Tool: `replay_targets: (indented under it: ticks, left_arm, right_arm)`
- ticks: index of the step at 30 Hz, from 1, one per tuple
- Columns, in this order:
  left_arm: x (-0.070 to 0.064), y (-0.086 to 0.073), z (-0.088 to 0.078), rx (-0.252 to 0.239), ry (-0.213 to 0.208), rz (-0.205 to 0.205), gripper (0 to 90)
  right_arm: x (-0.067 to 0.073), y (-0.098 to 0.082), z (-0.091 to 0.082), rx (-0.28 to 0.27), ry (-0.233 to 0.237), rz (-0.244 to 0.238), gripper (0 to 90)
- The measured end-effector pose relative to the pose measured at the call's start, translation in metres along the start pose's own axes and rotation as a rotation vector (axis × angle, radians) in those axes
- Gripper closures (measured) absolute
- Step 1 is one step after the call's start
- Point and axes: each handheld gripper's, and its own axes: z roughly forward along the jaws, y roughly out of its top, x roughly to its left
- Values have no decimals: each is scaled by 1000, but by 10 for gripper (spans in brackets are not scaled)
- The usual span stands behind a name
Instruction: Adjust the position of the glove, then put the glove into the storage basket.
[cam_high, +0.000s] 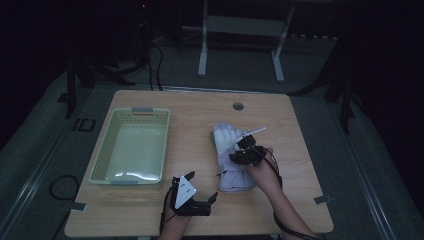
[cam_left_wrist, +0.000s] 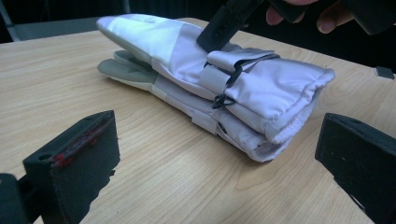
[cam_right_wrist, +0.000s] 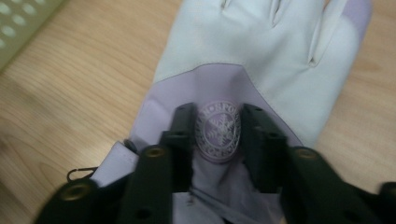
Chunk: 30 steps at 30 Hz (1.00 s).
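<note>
Gloves (cam_high: 231, 157) lie mid-table, bare wood around — right gripper (cam_right_wrist: 218, 128) jaws parted on top, left gripper (cam_high: 192, 196) spread.

Gloves (cam_high: 231, 155), centre right: pale lilac with white fingers, round snowflake badge (cam_right_wrist: 218, 132), black cord. Basket (cam_high: 103, 159), left: pale green, perforated walls. Bench (cam_high: 195, 107): light wood grain. Jaws black.

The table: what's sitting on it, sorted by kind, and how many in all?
Gloves, pale lilac and white, stacked in a pair: 2
Basket, pale green plastic: 1
Hand-held tools, the left tool and the right tool: 2
Total: 5
</note>
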Motion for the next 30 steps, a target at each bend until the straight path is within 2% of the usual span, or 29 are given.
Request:
replay_targets:
  ticks: [1, 2, 3, 5, 7, 11, 13, 15, 16, 18, 21, 22, 26, 27, 28, 29, 30]
  left_arm:
    - [0, 0, 0, -2, 7, 6, 0]
    - [0, 0, 0, -2, 7, 6, 0]
    - [0, 0, 1, 4, 3, 5, 0]
    - [2, 0, 1, 5, 1, -3, 0]
    - [2, 0, 1, 4, 0, -12, 0]
    - [4, 0, 1, 5, -9, -32, 0]
    - [4, 0, 1, -4, -6, -26, 0]
    - [4, 1, 2, 0, -13, -24, 0]
    - [4, 1, 2, 3, -16, -22, 0]
    - [4, 1, 3, 17, -25, -29, 0]
    - [8, 2, 5, 49, -41, -72, 0]
    - [9, 2, 5, 55, -44, -86, 0]
    - [16, 6, 8, 96, -103, -156, 0]
    - [16, 6, 8, 96, -103, -156, 0]
    - [20, 10, 9, 106, -157, -178, 0]
    - [21, 13, 10, 115, -179, -180, 0]
    - [21, 15, 12, 130, -197, -169, 0]
  right_arm:
    - [-1, -1, -4, -37, 7, -19, 491]
    - [-1, -1, -4, -37, 7, -19, 491]
    - [-2, -2, -9, -82, 8, -58, 404]
    - [-3, -3, -11, -93, 5, -66, 371]
    - [-6, -5, -17, -118, 8, -43, 313]
    - [-14, -9, -24, -141, 73, -26, 206]
    - [-18, -11, -25, -163, 99, -38, 141]
    - [-19, -15, -26, -192, 78, -91, 137]
    - [-20, -18, -28, -232, 82, -128, 137]
    - [-22, -22, -30, -247, 102, -159, 141]
    - [-24, -25, -34, -271, 81, -190, 142]
    - [-26, -27, -36, -294, 71, -205, 143]
    - [-32, -32, -41, -335, 48, -224, 141]
    - [-32, -32, -41, -335, 48, -224, 141]
    - [-34, -33, -43, -328, 47, -216, 142]
    - [-39, -35, -46, -305, 52, -193, 145]
    - [-41, -36, -47, -319, 51, -186, 145]
